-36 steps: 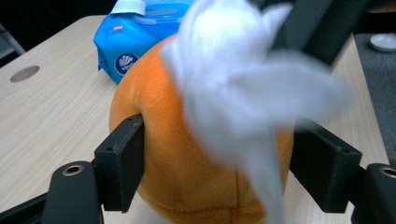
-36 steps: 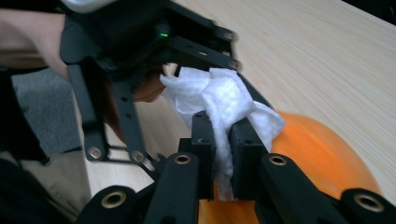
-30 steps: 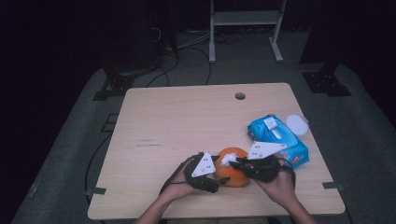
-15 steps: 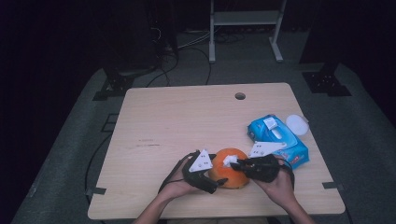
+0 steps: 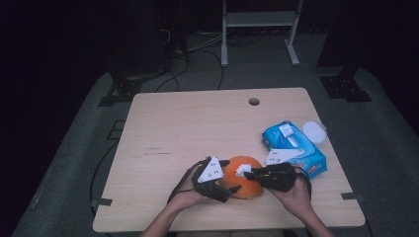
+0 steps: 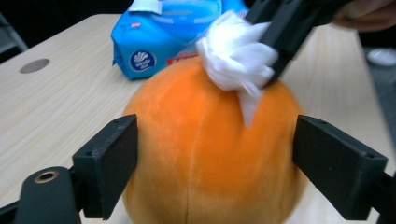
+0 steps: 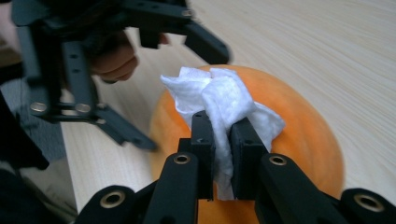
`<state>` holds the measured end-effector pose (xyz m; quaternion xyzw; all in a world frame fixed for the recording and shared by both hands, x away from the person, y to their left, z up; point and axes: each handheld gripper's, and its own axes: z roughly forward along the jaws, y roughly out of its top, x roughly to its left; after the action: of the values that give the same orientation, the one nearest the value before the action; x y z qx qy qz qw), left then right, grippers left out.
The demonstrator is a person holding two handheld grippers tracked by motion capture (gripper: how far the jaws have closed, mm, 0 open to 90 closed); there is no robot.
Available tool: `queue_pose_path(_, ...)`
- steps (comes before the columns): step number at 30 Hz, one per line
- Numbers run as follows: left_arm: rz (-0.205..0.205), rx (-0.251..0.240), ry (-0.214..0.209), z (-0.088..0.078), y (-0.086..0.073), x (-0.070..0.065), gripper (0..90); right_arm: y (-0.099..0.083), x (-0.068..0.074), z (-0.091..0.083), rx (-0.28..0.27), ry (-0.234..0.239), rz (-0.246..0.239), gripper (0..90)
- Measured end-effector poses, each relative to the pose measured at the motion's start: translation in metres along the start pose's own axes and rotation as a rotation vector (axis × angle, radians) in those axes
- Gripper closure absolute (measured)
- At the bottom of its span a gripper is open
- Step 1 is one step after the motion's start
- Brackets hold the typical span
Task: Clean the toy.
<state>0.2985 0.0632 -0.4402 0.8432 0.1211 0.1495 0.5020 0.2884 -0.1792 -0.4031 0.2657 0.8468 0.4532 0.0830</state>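
Item: orange plush ball [image 5: 244, 177], between the spread jaws of left gripper [image 5: 231, 177], which have just been closing; right gripper [image 7: 223, 140], clamped on white wipe [image 7: 223, 100], presses it from above.

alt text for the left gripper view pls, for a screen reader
A round orange plush ball sits on a wooden table between the two black jaws of the left claw, which stand at its sides. From the upper right, the right claw presses a crumpled white wipe onto the ball's top. A blue pack of wipes lies behind.
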Motion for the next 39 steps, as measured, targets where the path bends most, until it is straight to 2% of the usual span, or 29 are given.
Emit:
queue_pose_path(1, -0.008, 0.004, 0.000, -0.001, -0.002, 0.002, 21.2, 0.001, 0.001, 0.000, 0.004, -0.005, -0.013, 80.9)
queue_pose_path(3, -0.031, 0.022, 0.002, -0.003, -0.005, 0.006, 24.2, 0.000, -0.002, -0.002, 0.000, 0.001, -0.003, 80.9)
queue_pose_path(5, -0.052, 0.029, -0.004, -0.004, -0.007, 0.009, 24.4, -0.002, -0.009, -0.006, 0.011, -0.032, -0.003, 80.9)
queue_pose_path(6, -0.053, 0.026, -0.008, -0.005, -0.008, 0.009, 24.4, -0.006, -0.013, -0.009, 0.013, -0.037, 0.015, 81.0)
queue_pose_path(8, -0.046, 0.018, -0.009, -0.005, -0.005, 0.008, 23.0, -0.010, -0.018, -0.011, 0.006, -0.026, 0.046, 81.0)
queue_pose_path(9, -0.038, 0.004, -0.006, -0.006, -0.002, 0.007, 20.6, -0.010, -0.017, -0.010, 0.009, -0.031, 0.043, 81.0)
queue_pose_path(11, -0.020, -0.055, -0.007, -0.007, 0.004, 0.005, 18.6, -0.008, -0.013, -0.008, 0.012, -0.033, 0.025, 80.9)
queue_pose_path(12, -0.019, -0.078, -0.013, -0.007, 0.006, 0.003, 18.7, -0.006, -0.010, -0.007, 0.001, -0.012, 0.018, 80.9)
queue_pose_path(13, -0.003, -0.070, -0.010, -0.007, 0.007, 0.002, 20.2, -0.003, -0.007, -0.005, -0.006, 0.004, 0.009, 80.8)
queue_pose_path(14, 0.017, -0.049, 0.000, -0.005, 0.006, 0.001, 24.2, -0.001, -0.002, -0.004, -0.003, 0.001, -0.006, 80.8)
queue_pose_path(15, 0.021, -0.037, 0.004, -0.004, 0.004, 0.001, 26.9, 0.001, 0.000, -0.003, 0.006, -0.010, -0.030, 80.8)
queue_pose_path(16, 0.006, -0.030, 0.000, -0.004, 0.001, 0.003, 29.5, 0.002, 0.001, -0.003, 0.011, -0.016, -0.038, 80.8)
queue_pose_path(18, -0.027, -0.020, -0.004, -0.005, -0.004, 0.009, 32.3, -0.001, -0.003, -0.003, 0.009, -0.009, -0.020, 80.9)
queue_pose_path(20, -0.054, -0.015, -0.003, -0.007, -0.007, 0.014, 33.3, -0.005, -0.010, -0.005, 0.015, -0.022, 0.002, 80.8)
queue_pose_path(23, -0.077, -0.012, 0.004, -0.011, -0.009, 0.019, 33.3, -0.014, -0.024, -0.009, 0.025, -0.044, 0.053, 80.7)
queue_pose_path(25, -0.074, -0.021, 0.002, -0.012, -0.007, 0.019, 31.0, -0.016, -0.026, -0.010, 0.013, -0.034, 0.073, 80.7)
queue_pose_path(27, -0.049, -0.052, 0.000, -0.012, -0.002, 0.016, 23.5, -0.012, -0.020, -0.008, 0.010, -0.039, 0.048, 80.7)
queue_pose_path(28, -0.044, -0.069, -0.012, -0.011, 0.001, 0.014, 23.2, -0.010, -0.017, -0.007, 0.006, -0.040, 0.037, 80.7)
queue_pose_path(30, -0.033, -0.048, -0.006, -0.010, 0.001, 0.013, 25.7, -0.005, -0.009, -0.006, -0.006, -0.029, 0.008, 80.7)
queue_pose_path(33, -0.064, -0.028, -0.004, -0.010, -0.004, 0.016, 32.1, -0.005, -0.008, -0.005, -0.005, -0.019, 0.000, 80.7)
queue_pose_path(37, -0.110, -0.024, 0.009, -0.013, -0.009, 0.024, 33.4, -0.011, -0.015, -0.003, 0.015, -0.011, 0.033, 80.7)
queue_pose_path(39, -0.149, -0.031, 0.005, -0.014, -0.012, 0.028, 33.3, -0.015, -0.018, -0.002, 0.022, 0.000, 0.056, 80.7)
